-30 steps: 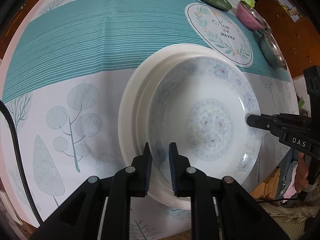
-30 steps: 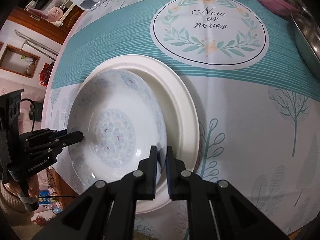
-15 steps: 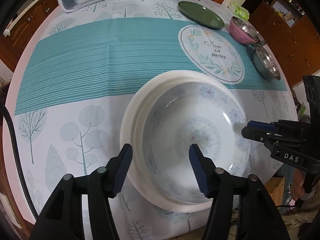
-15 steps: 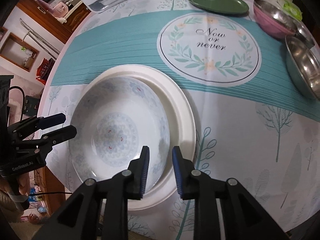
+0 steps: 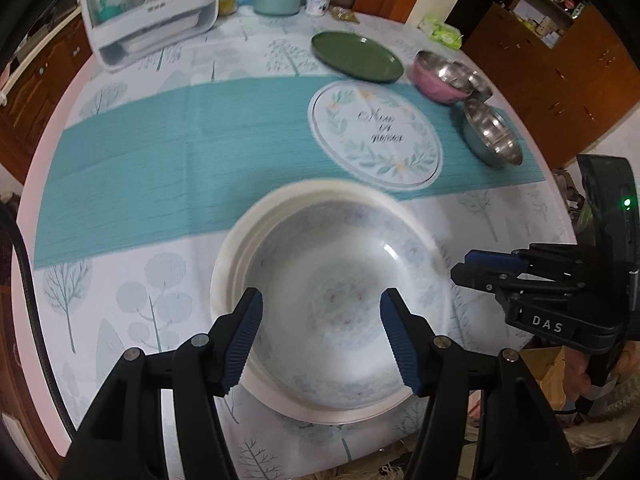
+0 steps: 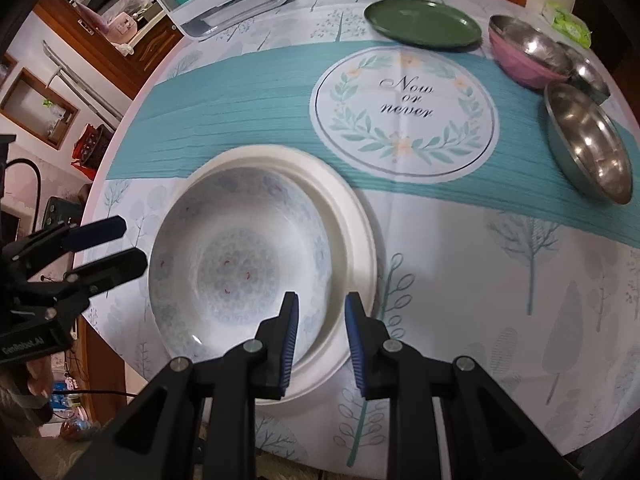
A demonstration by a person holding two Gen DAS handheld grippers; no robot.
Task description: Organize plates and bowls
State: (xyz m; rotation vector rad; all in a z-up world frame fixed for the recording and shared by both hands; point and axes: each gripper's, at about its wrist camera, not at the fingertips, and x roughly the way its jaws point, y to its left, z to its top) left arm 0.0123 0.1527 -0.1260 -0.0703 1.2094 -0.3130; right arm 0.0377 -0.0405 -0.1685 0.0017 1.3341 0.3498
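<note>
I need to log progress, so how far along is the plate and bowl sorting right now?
Done: the patterned bowl sits nested in the white plate. In hand: nothing; the left gripper and right gripper are both open, holding nothing. Left: the green plate, pink bowl and steel bowl still lie separately across the table.

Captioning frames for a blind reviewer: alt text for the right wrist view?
The open right gripper hovers over a patterned bowl nested on a white plate. The open left gripper is at its far side; green plate and metal bowls sit beyond.
</note>
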